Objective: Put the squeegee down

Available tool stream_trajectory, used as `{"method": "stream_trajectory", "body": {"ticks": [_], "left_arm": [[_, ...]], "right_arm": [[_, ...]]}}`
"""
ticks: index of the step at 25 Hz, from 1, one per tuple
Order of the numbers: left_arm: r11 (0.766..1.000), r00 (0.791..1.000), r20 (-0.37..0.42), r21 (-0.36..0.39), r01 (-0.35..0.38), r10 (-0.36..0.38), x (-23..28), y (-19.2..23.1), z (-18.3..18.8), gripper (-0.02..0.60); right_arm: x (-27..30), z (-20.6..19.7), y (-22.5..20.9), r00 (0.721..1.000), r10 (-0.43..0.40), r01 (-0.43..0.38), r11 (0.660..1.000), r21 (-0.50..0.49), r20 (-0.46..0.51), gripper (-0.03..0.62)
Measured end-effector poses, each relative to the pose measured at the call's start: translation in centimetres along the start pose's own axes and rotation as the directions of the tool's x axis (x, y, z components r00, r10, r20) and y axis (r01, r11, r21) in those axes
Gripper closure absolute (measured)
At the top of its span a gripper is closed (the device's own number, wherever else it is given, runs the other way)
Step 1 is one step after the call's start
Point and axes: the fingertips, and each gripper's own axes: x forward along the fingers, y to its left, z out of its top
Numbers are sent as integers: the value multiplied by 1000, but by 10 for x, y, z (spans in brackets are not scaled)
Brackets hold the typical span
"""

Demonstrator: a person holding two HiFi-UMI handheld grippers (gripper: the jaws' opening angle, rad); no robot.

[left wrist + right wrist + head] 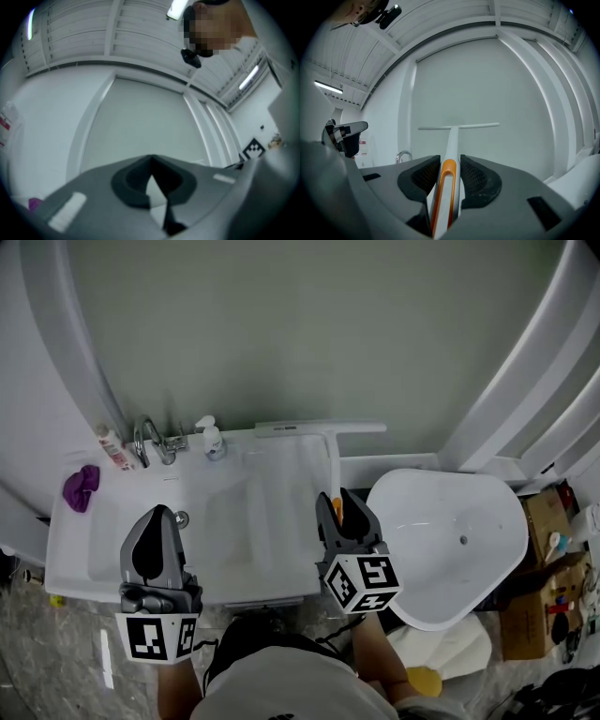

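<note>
Two grippers: right gripper (449, 165) fingers clamp the squeegee (454, 127) handle, its near end hidden between them; left gripper (151, 160) fingers closed together, empty

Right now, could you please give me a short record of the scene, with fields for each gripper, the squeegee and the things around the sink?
left gripper: shut, nothing in it, above the left part of the sink
right gripper: shut on the squeegee's handle
squeegee: white with an orange inlay in the handle, blade end pointing away from the person toward the wall, not yet put down
faucet: at the sink's back edge, left
soap dispenser: just right of the faucet
purple cloth: on the counter's far left
</note>
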Motion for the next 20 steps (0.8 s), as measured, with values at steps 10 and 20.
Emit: {"method": "stream_trajectory", "body": {"ticks": [10,20], "left_arm": [[999,1000,-15,-23,22,-22,35,29,-16,574],[999,999,-45,-47,25,-27,59,65,-36,574]], "right_arm": [[52,-45,0,990,-32,35,999,21,-135,461],[100,-106,-7,950,-83,101,994,43,-301,461]]}}
